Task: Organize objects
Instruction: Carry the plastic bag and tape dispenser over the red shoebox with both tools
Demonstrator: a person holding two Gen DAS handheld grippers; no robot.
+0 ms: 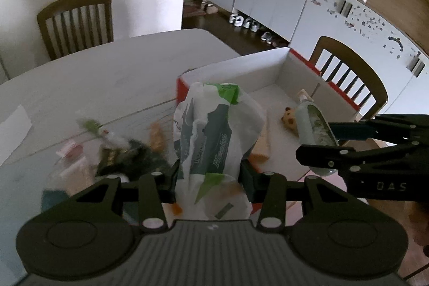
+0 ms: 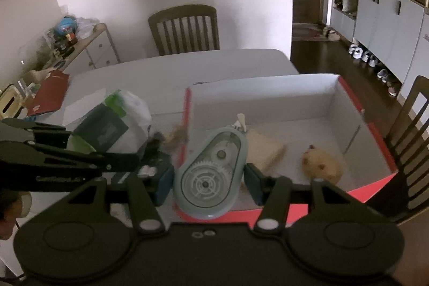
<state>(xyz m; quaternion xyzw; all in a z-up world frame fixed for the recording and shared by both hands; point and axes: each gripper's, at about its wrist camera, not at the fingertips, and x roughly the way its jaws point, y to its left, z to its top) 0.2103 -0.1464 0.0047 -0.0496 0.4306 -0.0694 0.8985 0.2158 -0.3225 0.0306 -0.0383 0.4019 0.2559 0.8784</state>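
White worktop (image 2: 171, 66) between two wooden chairs, cupboards and shoes along the far wall. Standing on it, a red-edged white box (image 2: 268, 95). Plastic bag (image 1: 214, 136) with green and dark print clamped between the fingers of the left gripper (image 1: 209, 178), held just over the box's near left corner. Grey tape dispenser (image 2: 211, 173) with see-through gears pinched upright in the right gripper (image 2: 209, 184), above the box's near edge. Inside the box: a tan sponge (image 2: 264, 149) and a small plush toy (image 2: 321, 165). Left of the box, blurred small packets (image 1: 112, 152) scattered on the worktop.
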